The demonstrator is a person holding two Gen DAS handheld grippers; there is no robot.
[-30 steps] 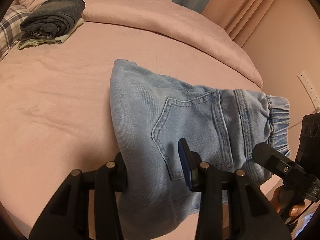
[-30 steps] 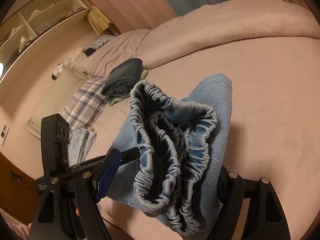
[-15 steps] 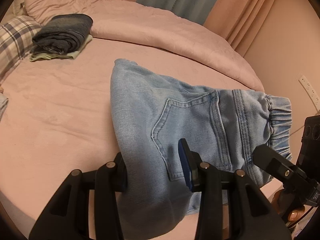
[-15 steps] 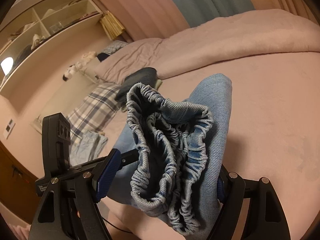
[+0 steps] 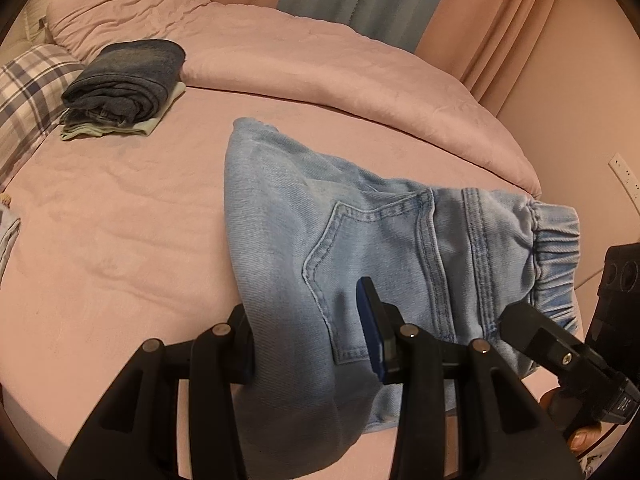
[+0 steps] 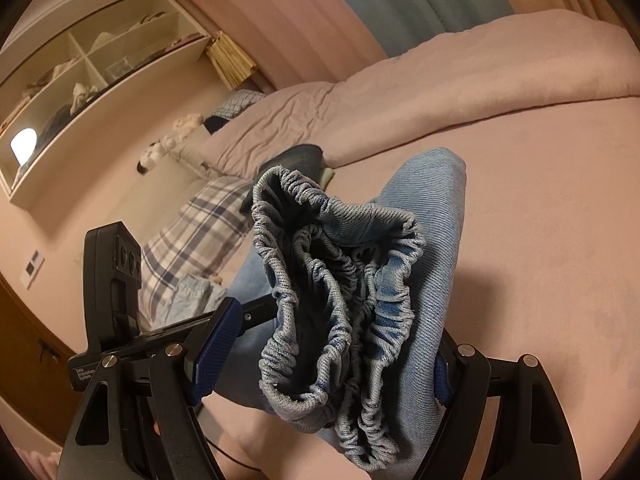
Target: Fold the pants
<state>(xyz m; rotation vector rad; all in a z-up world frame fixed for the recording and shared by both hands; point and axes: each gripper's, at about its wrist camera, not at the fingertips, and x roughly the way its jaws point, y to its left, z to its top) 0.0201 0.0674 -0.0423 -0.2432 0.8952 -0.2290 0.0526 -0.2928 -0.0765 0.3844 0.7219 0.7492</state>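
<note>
A: What is being kept at the left?

B: A stack of folded clothes (image 5: pixel 124 88) is being kept near the pillows, probably as the finished pile.

A: And the pants (image 5: pixel 360 264)?

B: They are being held folded above the pink bed (image 5: pixel 120 216), clamped by the left gripper (image 5: pixel 308 348) at the fold, while the waistband end is being pinched by the right gripper (image 6: pixel 324 344), so the bundle is being kept from opening.

From my feed there's a dark folded clothes stack (image 5: pixel 124 80) on the pink bed (image 5: pixel 100 216), right beside a plaid pillow (image 5: pixel 24 92). Rumpled pink duvet (image 5: pixel 320 68) behind, shelf unit (image 6: pixel 92 64) on the wall.
</note>
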